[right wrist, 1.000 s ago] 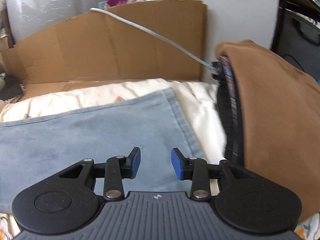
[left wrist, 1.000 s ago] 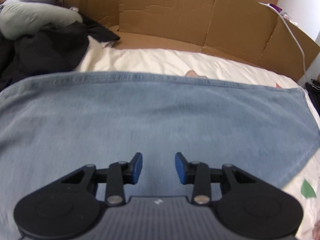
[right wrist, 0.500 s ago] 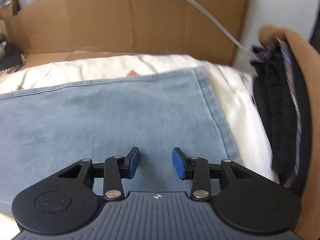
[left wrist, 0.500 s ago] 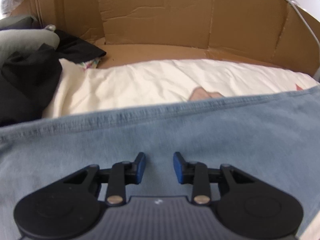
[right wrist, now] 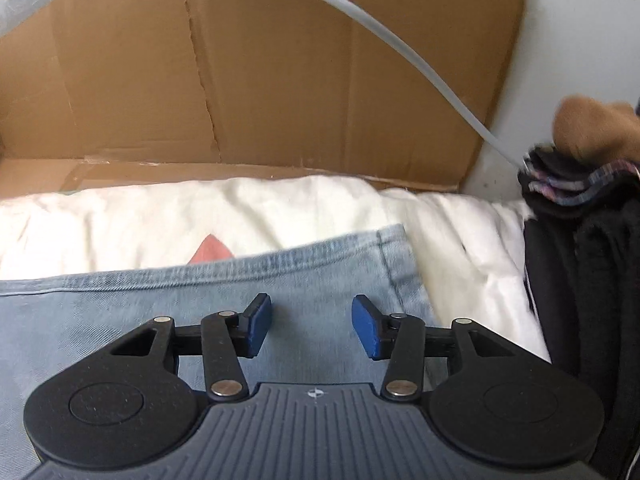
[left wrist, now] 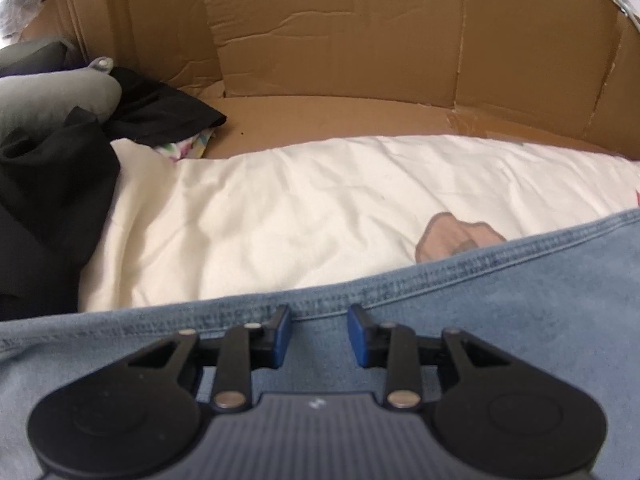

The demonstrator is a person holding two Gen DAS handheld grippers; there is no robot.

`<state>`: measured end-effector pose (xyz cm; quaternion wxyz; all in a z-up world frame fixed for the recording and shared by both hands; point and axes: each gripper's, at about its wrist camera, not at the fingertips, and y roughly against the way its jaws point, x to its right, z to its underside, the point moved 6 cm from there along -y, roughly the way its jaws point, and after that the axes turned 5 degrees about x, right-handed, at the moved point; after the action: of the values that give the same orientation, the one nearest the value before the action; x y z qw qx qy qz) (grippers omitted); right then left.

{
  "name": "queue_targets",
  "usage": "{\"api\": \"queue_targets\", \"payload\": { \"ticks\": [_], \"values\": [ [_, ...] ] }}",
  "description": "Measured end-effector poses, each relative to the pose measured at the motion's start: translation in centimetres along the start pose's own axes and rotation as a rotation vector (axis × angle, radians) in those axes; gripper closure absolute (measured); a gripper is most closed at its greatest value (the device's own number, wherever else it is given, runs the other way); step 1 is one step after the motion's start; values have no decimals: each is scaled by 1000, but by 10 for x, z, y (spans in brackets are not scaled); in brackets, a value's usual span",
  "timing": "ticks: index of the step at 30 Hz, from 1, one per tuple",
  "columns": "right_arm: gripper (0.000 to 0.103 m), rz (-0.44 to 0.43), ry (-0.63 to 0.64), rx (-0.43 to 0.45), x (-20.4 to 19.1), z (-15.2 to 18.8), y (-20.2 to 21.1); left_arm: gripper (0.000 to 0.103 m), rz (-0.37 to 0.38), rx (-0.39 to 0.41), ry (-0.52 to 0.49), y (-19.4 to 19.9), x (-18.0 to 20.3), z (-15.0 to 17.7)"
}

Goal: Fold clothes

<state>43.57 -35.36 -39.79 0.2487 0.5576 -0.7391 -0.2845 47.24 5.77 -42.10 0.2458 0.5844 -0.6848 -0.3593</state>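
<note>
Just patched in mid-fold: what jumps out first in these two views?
The light-blue denim garment fills the foreground, spread flat on a cream bedsheet, its stitched far edge just ahead of the open left tool. The open right tool hovers near the denim's far right corner. Cardboard walls stand behind; dark clothes are heaped at far left.

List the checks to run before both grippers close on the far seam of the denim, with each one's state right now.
1. Left gripper open: ok.
2. Right gripper open: ok.
3. Left fingertips at the far seam of the denim: ok.
4. Right fingertips at the seam: not ok, they sit short of it, near the corner.
5. Fingers touching fabric: cannot tell.
6. White bedding beyond the seam free of other clothes: ok; the black clothes lie off to the left.
</note>
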Motion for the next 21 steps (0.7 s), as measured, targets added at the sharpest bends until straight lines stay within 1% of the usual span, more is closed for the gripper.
{"api": "queue_targets", "payload": {
  "ticks": [3,6,8,10,13,15,17,21],
  "values": [
    [51,12,7,5,-1,-5,-8,68,18,10,16,-1,-4,-2],
    [51,21,5,9,-3,-13,-18,68,16,16,-24,2,-2,-4],
    [51,26,8,2,-4,-21,-20,69,15,20,-32,14,-7,-5],
    [51,20,-28,4,-3,-27,-13,69,2,31,-38,28,-18,-4],
    [51,-16,12,66,-10,-30,7,69,-85,55,-31,48,-59,8],
    [51,-45,24,87,-14,-27,19,74,-142,62,6,61,-91,16],
    [51,-71,8,92,-17,-22,28,78,-200,77,36,74,-122,25],
    [51,-97,-39,81,-25,-8,39,78,-301,73,109,90,-173,45]
  ]
}}
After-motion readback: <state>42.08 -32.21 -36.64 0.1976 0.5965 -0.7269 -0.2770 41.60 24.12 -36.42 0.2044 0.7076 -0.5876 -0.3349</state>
